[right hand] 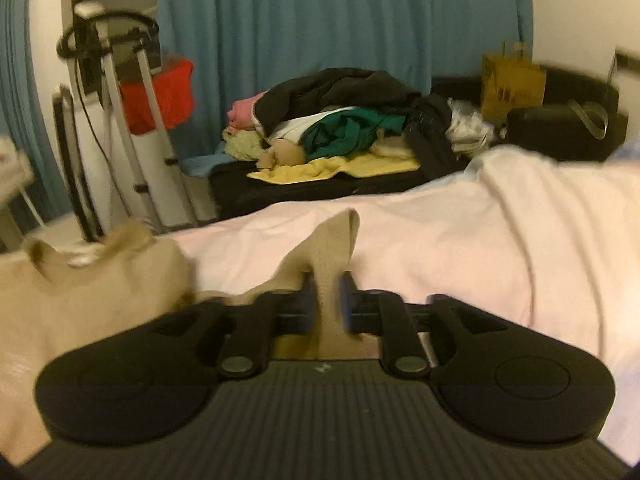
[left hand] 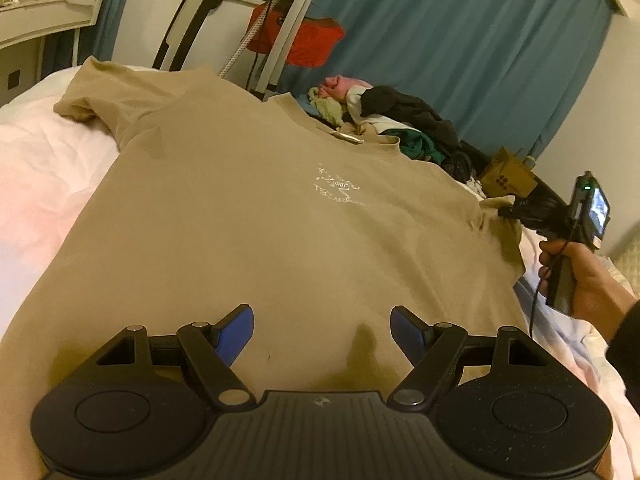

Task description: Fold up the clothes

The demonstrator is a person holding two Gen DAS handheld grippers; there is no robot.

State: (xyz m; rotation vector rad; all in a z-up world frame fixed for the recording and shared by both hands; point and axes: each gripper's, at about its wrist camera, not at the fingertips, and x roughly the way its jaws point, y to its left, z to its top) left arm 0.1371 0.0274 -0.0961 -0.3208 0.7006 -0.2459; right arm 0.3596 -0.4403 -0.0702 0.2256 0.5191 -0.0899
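We see a soft tan shirt (left hand: 248,208) lying flat, chest print up, on a pale pink sheet (left hand: 44,160). Our left gripper (left hand: 322,330) hovers released over its hem. Our right gripper (right hand: 329,300) is clenched on a ribbed sleeve (right hand: 332,248) at twelve o'clock. Teal curtains (right hand: 300,12) hang behind a clothes pile (right hand: 344,116).

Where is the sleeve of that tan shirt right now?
The sleeve is pinched in the right gripper just above the pink bedsheet, at the right edge of the tan shirt in the left wrist view.
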